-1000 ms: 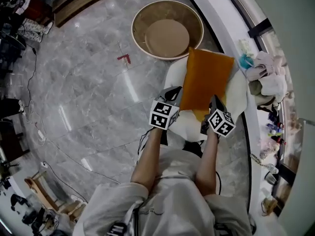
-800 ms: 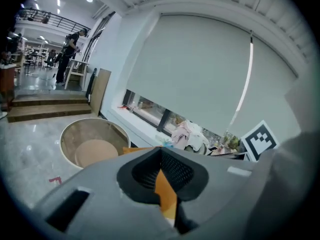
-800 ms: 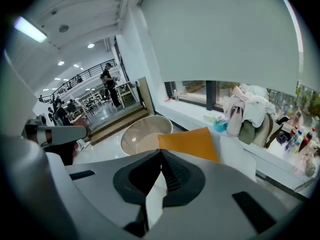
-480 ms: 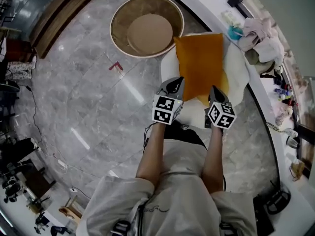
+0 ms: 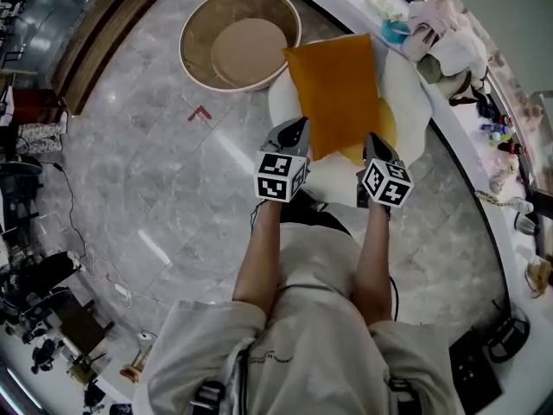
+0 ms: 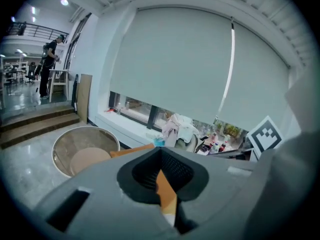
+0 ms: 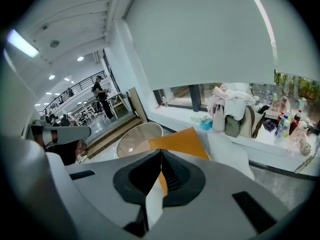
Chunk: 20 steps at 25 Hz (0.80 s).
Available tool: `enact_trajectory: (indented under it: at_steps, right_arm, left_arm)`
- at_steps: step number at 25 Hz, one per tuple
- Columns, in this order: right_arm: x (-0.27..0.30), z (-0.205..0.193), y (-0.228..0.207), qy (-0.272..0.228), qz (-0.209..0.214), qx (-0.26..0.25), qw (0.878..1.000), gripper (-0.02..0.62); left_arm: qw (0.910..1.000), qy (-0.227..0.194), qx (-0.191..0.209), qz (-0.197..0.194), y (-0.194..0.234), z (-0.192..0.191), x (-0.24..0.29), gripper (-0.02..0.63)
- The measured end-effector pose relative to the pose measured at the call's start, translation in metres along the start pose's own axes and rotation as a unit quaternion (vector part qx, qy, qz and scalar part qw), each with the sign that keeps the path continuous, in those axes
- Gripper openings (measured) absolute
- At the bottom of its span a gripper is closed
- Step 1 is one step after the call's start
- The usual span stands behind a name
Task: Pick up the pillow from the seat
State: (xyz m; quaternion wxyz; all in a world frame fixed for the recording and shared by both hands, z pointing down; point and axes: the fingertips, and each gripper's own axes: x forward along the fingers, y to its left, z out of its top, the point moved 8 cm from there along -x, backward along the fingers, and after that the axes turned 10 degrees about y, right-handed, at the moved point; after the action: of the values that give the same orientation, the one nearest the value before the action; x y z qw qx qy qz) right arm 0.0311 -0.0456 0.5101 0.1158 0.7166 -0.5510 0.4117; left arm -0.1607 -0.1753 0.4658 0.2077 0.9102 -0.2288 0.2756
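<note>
The orange pillow (image 5: 333,89) hangs over the white seat (image 5: 410,111), held by its two near corners. My left gripper (image 5: 294,130) is shut on the near left corner, and in the left gripper view orange fabric (image 6: 167,196) is pinched between the closed jaws. On the near right corner my right gripper (image 5: 371,141) is shut too. In the right gripper view the pillow (image 7: 177,139) spreads ahead of the jaws, with orange and white cloth squeezed between them. A yellow patch (image 5: 386,128) of the seat shows under the pillow's edge.
A round beige basket (image 5: 238,41) stands on the grey marble floor to the seat's left. A pile of clothes (image 5: 445,37) and small bottles lie on the white window ledge (image 5: 471,158) to the right. A red mark (image 5: 199,112) is on the floor.
Both grippers have carried the pillow to the left across the seat, so more white seat shows on its right side. The jaws stay closed on the corners.
</note>
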Motion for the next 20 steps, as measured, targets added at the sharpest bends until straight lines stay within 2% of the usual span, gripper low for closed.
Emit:
enact_trajectory:
  at_steps: [3,9,15,20]
  right_arm:
    - [-0.006,-0.012,-0.006,-0.002,0.006,0.005,1.000,0.009]
    - [-0.007,-0.014,-0.012,-0.008,0.019,-0.022,1.000,0.009]
    - [0.005,0.002,-0.032,-0.034,0.014,-0.002,0.999,0.009]
    - [0.039,0.015,-0.025,-0.034,0.022,0.019,0.999,0.009]
  left_arm:
    - [0.9999,0.002,0.007,0.012,-0.008,-0.005,-0.003,0.009]
    - [0.9987,-0.038,-0.032,0.013,-0.011,-0.003,0.003,0.009]
    - [0.9996,-0.028,-0.007,-0.010,-0.011,0.006,0.033,0.009]
    - [0.9992,-0.014,-0.021,-0.032,0.026,0.015,0.060,0.009]
